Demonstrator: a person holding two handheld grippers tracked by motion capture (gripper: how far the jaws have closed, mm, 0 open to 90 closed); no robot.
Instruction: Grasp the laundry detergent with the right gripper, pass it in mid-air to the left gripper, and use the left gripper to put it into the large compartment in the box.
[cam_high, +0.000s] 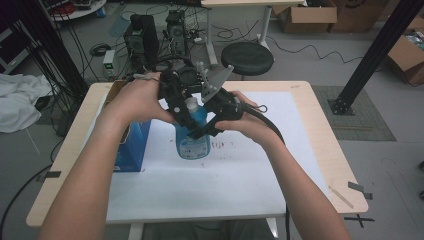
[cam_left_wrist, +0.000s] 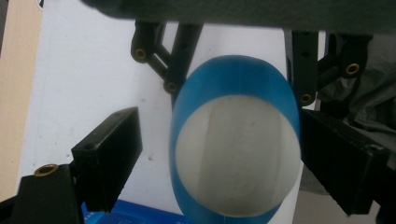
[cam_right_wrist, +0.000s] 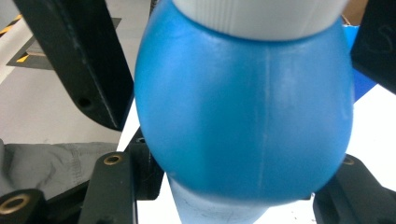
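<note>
A blue bottle with a white cap stands upright on the white mat. Both grippers meet at its top. My left gripper hangs over the cap, open; the left jaw stands clear of it and the right jaw is at its edge. From the right, my right gripper comes in with its jaws pressed on both sides of the bottle's blue shoulder, just under the cap. In the right gripper view the right gripper flanks the bottle low down.
A blue box stands just left of the bottle, under my left forearm. The wooden table's edge frames the mat. Behind the table are a black stool, cables and electronics on the floor.
</note>
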